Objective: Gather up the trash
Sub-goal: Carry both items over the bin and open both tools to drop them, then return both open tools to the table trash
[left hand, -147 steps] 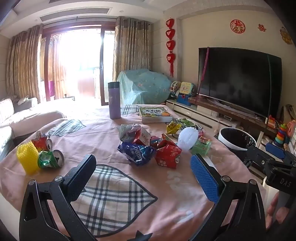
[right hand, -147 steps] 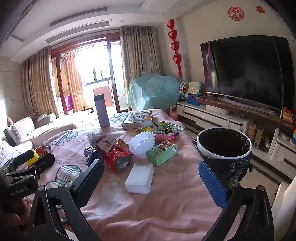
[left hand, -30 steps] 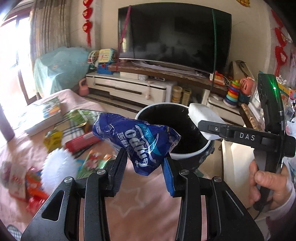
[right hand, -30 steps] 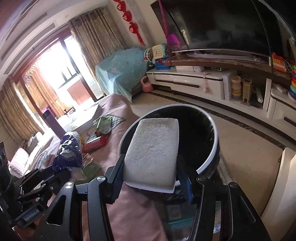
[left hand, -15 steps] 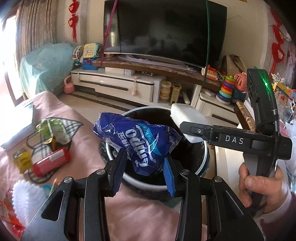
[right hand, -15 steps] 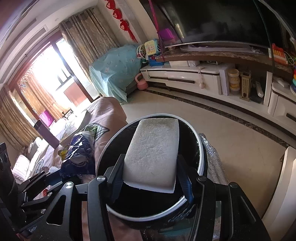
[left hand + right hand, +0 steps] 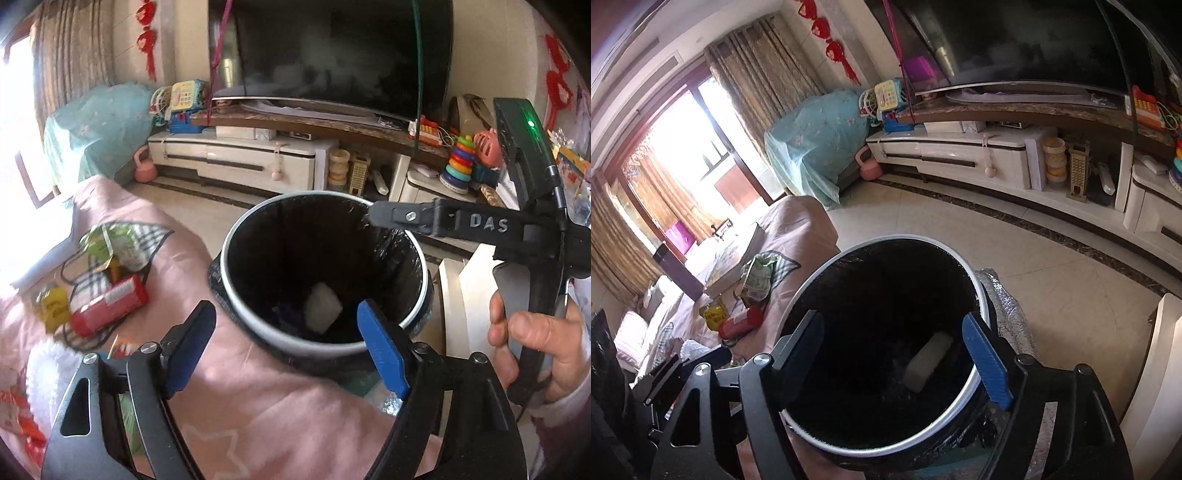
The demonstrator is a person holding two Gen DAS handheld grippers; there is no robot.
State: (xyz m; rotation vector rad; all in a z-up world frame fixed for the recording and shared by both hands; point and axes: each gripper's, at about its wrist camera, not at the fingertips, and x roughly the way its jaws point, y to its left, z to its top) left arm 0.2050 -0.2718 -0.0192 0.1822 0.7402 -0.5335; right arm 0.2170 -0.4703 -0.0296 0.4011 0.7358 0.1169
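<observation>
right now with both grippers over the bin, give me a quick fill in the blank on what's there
1. The white block lies inside the ____.
2. Both the left gripper and the right gripper are ____.
3. The red packet lies on the ____ cloth.
4. The bin liner is ____ in colour.

Missing words: bin; open; pink; black

Daylight floods in from the window [image 7: 683, 155], blown out to white there and at the left edge of the left wrist view. The bin [image 7: 325, 343] interior is near black; only a pale block [image 7: 322, 312] reads inside. The TV [image 7: 332, 55] shows faint glare. Packets [image 7: 107, 306] on the counter [image 7: 258, 413] are motion-blurred. Strong fisheye bending, dark vignette at the corners.
</observation>
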